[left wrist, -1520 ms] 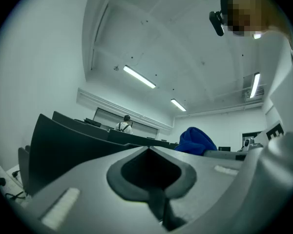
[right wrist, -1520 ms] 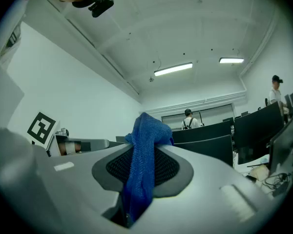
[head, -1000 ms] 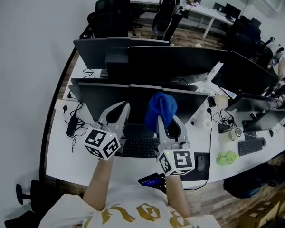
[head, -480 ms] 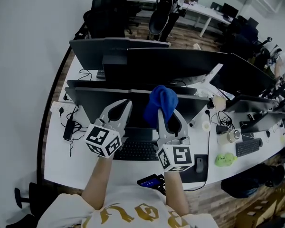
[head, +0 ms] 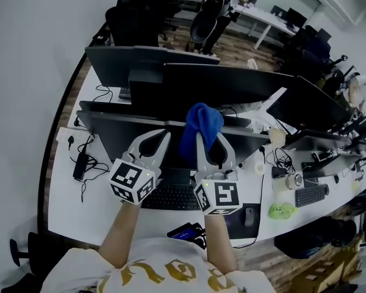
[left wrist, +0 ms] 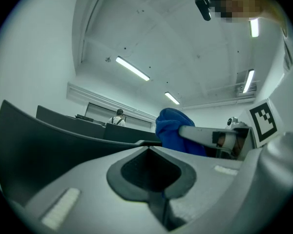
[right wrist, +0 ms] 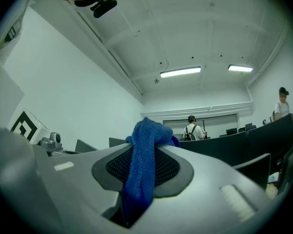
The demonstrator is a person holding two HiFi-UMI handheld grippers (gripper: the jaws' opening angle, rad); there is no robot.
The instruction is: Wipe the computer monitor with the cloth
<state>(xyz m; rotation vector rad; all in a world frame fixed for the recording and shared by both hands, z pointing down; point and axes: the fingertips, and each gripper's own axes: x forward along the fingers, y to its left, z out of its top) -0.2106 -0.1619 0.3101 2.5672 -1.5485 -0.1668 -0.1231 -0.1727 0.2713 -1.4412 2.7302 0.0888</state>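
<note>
Clamping one blue cloth (head: 202, 122), right gripper (head: 211, 140) hovers by one monitor (head: 119, 134); left gripper (head: 162, 137): jaws together, empty.

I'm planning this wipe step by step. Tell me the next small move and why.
Probably lower the right gripper so the blue terry cloth meets the screen of the near black monitor. The cloth is clamped in its jaws but sits up at the monitor's top edge.
</note>
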